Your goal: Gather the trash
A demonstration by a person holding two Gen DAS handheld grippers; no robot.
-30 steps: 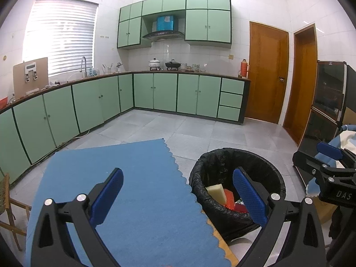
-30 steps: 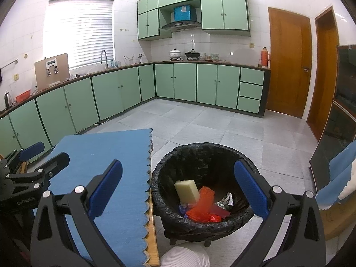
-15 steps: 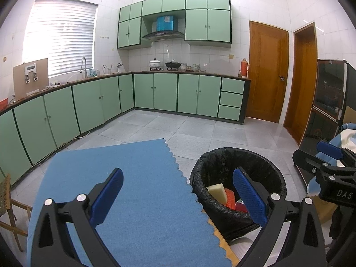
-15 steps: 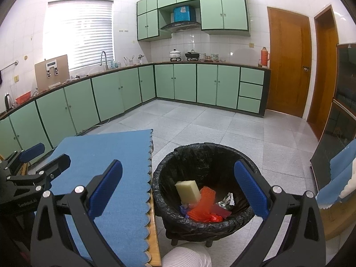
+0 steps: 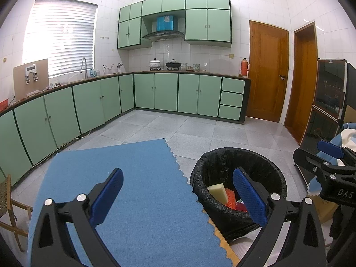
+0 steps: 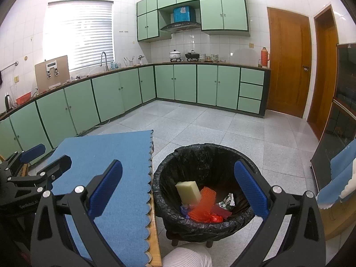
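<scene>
Both the left tongs (image 5: 178,191) and right tongs (image 6: 178,189) hang wide and empty, the bin (image 6: 200,155) just beyond the right pair holding the trash (image 6: 204,209), a light, squashy sponge and crinkly wrappers best pinched at their edges.

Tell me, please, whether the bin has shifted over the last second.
No. In the right wrist view the bin sits just as it did beside the blue cloth.
</scene>
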